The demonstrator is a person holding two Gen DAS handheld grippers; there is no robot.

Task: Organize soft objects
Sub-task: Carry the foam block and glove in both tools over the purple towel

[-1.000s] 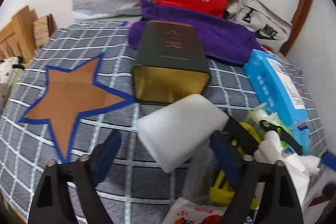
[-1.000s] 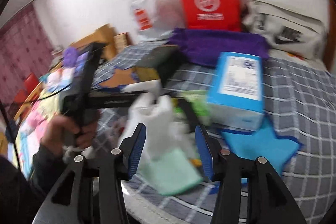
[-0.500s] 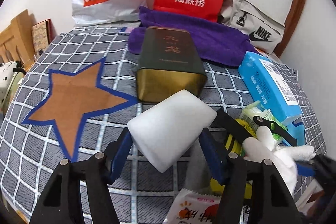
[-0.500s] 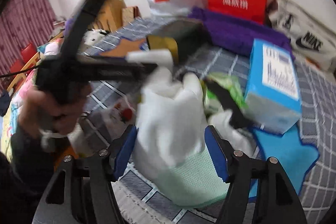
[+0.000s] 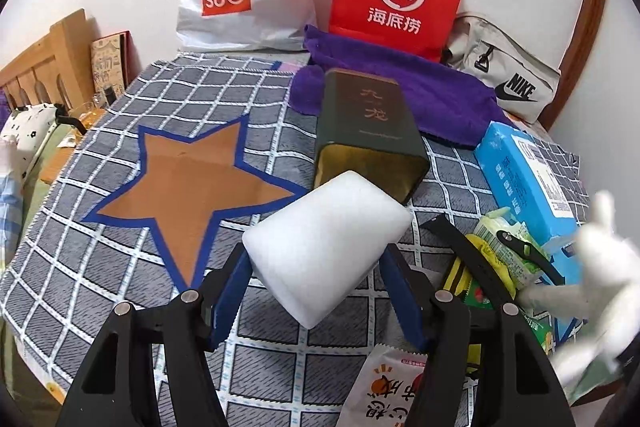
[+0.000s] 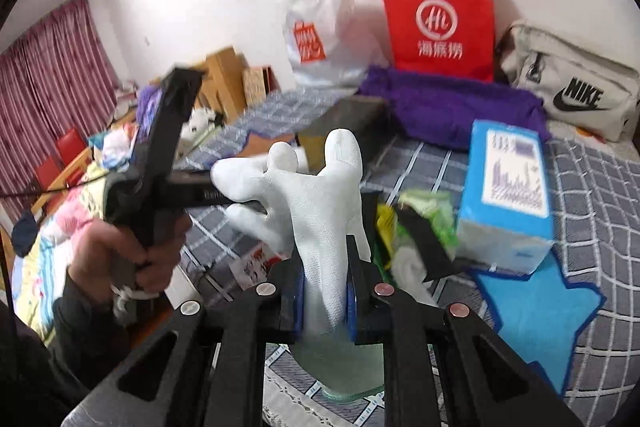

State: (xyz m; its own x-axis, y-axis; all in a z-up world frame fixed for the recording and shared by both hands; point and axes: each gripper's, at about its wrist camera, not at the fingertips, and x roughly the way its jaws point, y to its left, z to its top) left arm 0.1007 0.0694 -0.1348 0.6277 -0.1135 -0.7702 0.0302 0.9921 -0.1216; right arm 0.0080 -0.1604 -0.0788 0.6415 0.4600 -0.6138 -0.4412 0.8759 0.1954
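Checked bedspread (image 5: 100,247), apparently bedroom, curtains (image 6: 52,75)

- Left gripper (image 5: 316,291), black with blue pads: its 2 fingers clamp a white foam block (image 5: 326,249).
- Right gripper (image 6: 323,301): fingers pinched tight on a white knit glove (image 6: 320,211).

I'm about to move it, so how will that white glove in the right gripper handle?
Likely floppy: the glove is pinched narrow between the right gripper pads. Probably light, since thin knit shows. Its loose fingers may snag nearby clutter.
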